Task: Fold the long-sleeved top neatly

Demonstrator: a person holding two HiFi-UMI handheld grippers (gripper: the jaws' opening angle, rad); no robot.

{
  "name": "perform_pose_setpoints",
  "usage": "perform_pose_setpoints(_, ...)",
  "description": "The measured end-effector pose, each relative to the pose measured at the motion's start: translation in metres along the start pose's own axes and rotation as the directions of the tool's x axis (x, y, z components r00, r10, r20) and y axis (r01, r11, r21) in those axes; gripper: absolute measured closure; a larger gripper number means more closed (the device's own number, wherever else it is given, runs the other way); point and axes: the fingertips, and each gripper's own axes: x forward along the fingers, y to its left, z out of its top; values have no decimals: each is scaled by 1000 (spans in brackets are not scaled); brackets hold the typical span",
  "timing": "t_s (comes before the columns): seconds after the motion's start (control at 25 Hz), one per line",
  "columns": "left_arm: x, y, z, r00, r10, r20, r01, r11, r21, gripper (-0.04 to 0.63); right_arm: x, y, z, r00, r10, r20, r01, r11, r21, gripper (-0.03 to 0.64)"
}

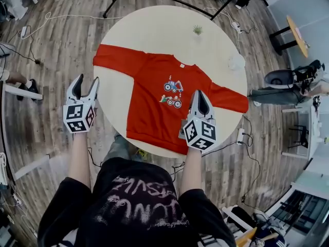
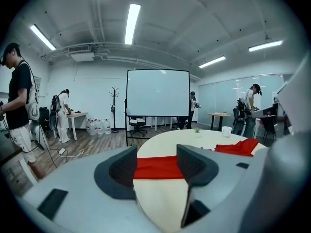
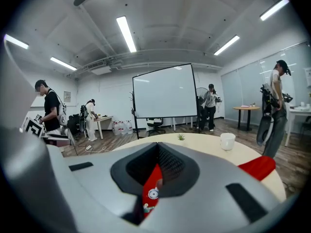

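Note:
A red long-sleeved top point(image 1: 154, 94) with a small vehicle print lies spread flat, front up, on the round cream table point(image 1: 154, 32), both sleeves stretched outward. My left gripper point(image 1: 86, 86) hangs at the table's left rim, on the near side of the left sleeve point(image 2: 160, 169), with its jaws open and nothing between them. In the left gripper view that sleeve lies ahead, framed by the left gripper point(image 2: 156, 161). My right gripper point(image 1: 199, 95) is over the top's right side near the print, jaws shut and empty. The right gripper point(image 3: 158, 171) looks onto the red cloth below.
A small potted plant point(image 1: 198, 30) and a white cup point(image 1: 236, 62) stand on the far right of the table. A whiteboard on a stand point(image 2: 158, 98) is beyond it. Cables run over the wooden floor, and several people stand around the room.

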Motion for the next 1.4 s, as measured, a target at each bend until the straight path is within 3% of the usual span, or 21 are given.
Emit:
perform_pose_setpoints(0.16,27,24,-22,999,14,-46,-15,1000,-13,331,31,15,-14,999,8,-45,-8,1000,-17,612)
perform_pose_setpoints(0.36,52,36,-43,997,-17,-72,10,995,-98,353,63,34,-26,996,23,-81,-25,999,-23,612)
perform_pose_setpoints(0.6,75,32,-73,990,-31,-134,19,996,-92,353,84,51,-41,992,44,-120,-49,998,-40,612)
perform_pose_setpoints(1.08,111,121,-134,970,87,-225,-74,995,67,357,115,57,-78,981,28,-191,-40,998,-58,612)
perform_pose_setpoints(1.24,134,130,-159,963,63,-262,-23,988,152,360,130,60,-86,980,25,-199,-36,998,-53,612)
perform_pose_setpoints(1.4,158,128,-189,947,13,-320,80,958,277,360,145,65,-93,979,20,-204,-33,998,-56,612)
